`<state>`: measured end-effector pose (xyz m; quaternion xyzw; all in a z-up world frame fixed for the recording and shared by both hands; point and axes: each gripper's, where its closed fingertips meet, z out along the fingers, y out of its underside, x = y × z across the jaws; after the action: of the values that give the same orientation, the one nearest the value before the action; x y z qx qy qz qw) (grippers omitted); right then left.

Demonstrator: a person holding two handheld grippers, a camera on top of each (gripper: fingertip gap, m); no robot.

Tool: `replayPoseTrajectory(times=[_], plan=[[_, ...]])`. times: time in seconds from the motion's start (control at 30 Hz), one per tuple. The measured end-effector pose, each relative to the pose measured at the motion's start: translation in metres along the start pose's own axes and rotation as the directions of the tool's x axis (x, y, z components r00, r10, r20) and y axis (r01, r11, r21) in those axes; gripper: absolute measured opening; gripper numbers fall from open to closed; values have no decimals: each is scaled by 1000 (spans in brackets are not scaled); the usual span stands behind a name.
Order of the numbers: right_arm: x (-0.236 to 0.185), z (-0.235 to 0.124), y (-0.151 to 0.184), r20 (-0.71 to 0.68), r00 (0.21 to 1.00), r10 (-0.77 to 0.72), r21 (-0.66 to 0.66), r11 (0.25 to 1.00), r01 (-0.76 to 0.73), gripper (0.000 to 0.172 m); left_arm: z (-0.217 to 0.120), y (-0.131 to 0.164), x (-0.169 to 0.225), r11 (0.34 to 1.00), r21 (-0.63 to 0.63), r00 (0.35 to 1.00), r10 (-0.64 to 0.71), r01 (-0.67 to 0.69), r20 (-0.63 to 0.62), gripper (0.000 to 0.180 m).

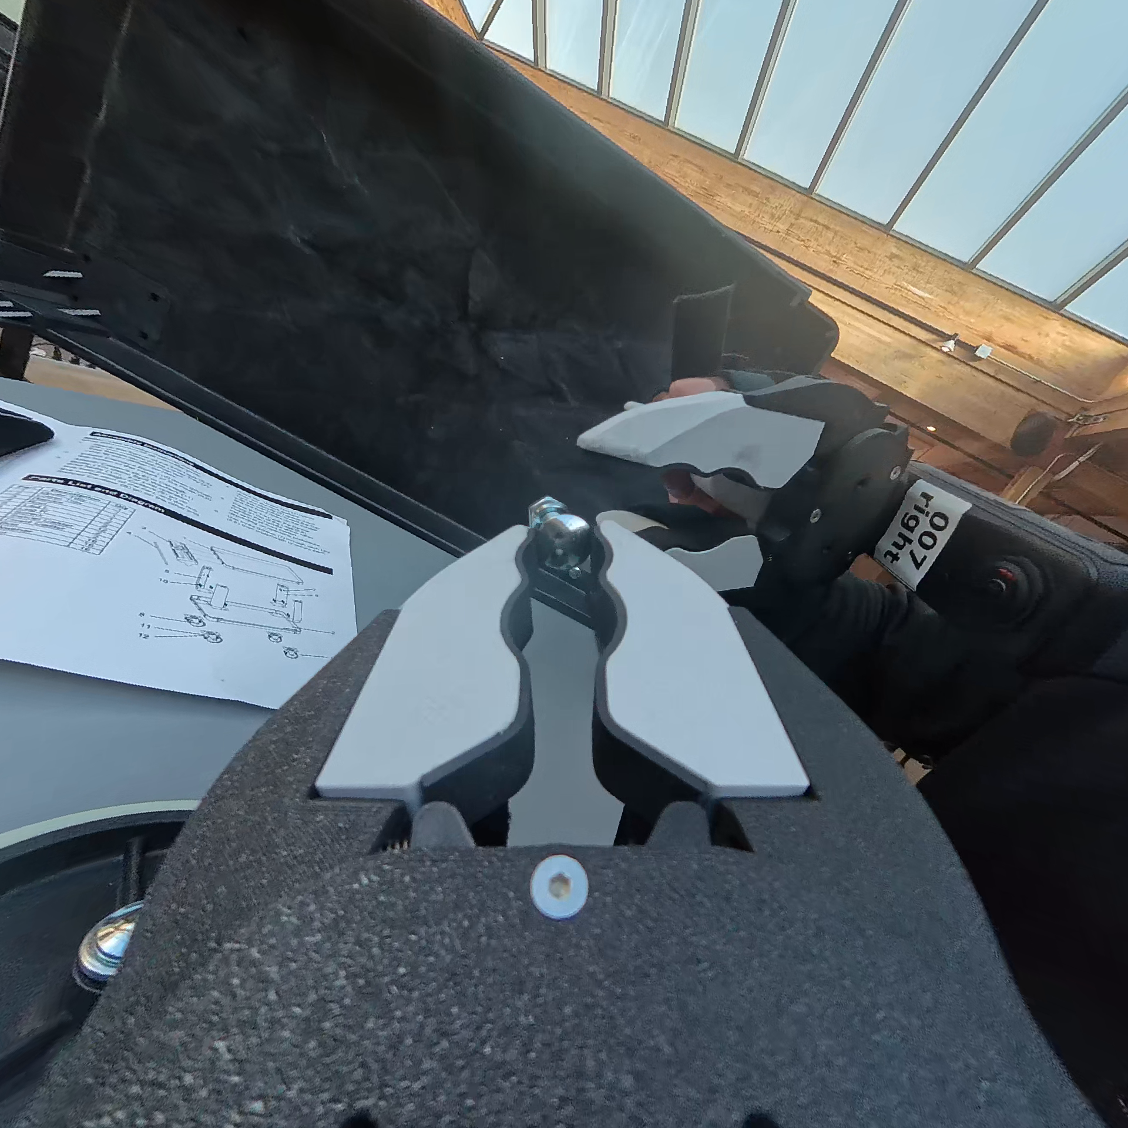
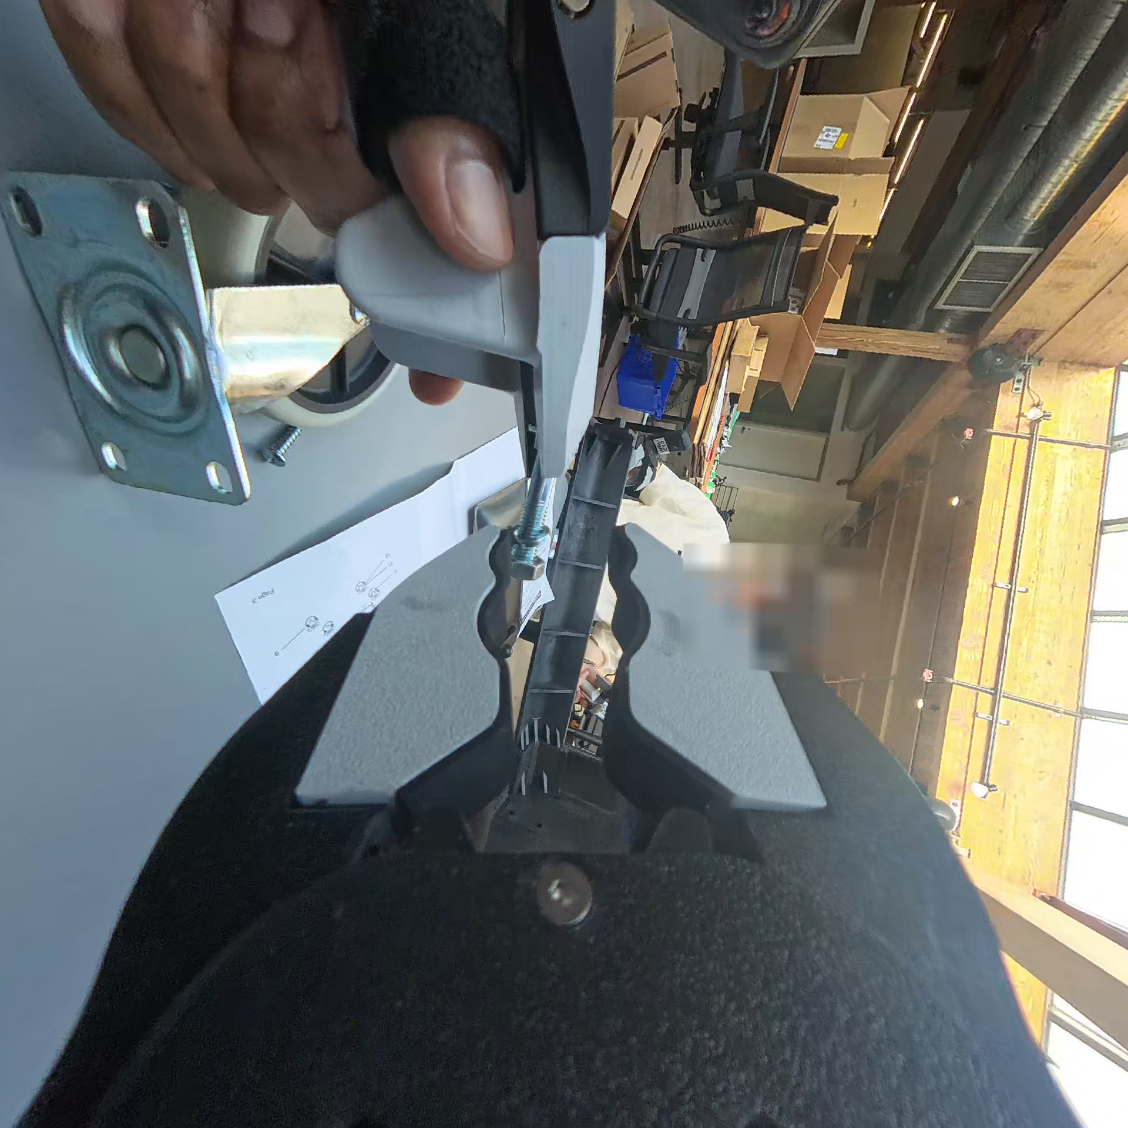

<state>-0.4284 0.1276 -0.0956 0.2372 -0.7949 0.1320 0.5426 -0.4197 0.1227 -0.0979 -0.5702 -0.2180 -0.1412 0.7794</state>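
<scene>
**Bolt pinched at the edge of a black panel**

Over a grey table (image 1: 152, 732), the left tool (image 1: 561, 546) has its grey fingers nearly together, clamped on the round head of a silver bolt (image 1: 564, 540). The bolt's threaded end carries a washer and a hex nut (image 2: 526, 571). Just beside it stands a black ribbed plastic panel (image 2: 580, 586), seen edge-on in the right wrist view and as a broad dark face (image 1: 366, 274) in the left.

The right tool (image 2: 558, 571) stands partly open, its fingers either side of the panel edge and the nut; whether its pads press on either I cannot tell. A person's bare fingers (image 2: 451, 189) rest on the left tool.

On the table lie a printed assembly sheet (image 1: 183, 549), a swivel caster with a zinc mounting plate (image 2: 122, 342) and white wheel, and a loose dark screw (image 2: 282, 444) just beside it.
</scene>
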Motion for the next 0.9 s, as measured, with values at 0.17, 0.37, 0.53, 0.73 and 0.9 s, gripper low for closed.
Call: replayPoseTrajectory(times=[0.17,0.37,0.53,0.73,0.9], plan=[[-8,1,-1,21,998,67,11,998,-68,30,-1,-1,-2,999,14,1000,-28,29,-3,15],[-15,3,0,59,984,170,15,985,-172,31,-5,-7,-6,995,53,996,-88,88,-10,15],[-26,5,2,117,945,305,13,951,-308,32,-5,-6,-8,994,48,996,-94,94,3,15],[-52,-1,16,175,873,455,-73,890,-449,31,1,9,-12,998,-66,996,2,4,85,15],[-80,-33,31,186,778,600,-168,800,-576,28,17,35,-7,944,-294,966,204,-150,161,15]])
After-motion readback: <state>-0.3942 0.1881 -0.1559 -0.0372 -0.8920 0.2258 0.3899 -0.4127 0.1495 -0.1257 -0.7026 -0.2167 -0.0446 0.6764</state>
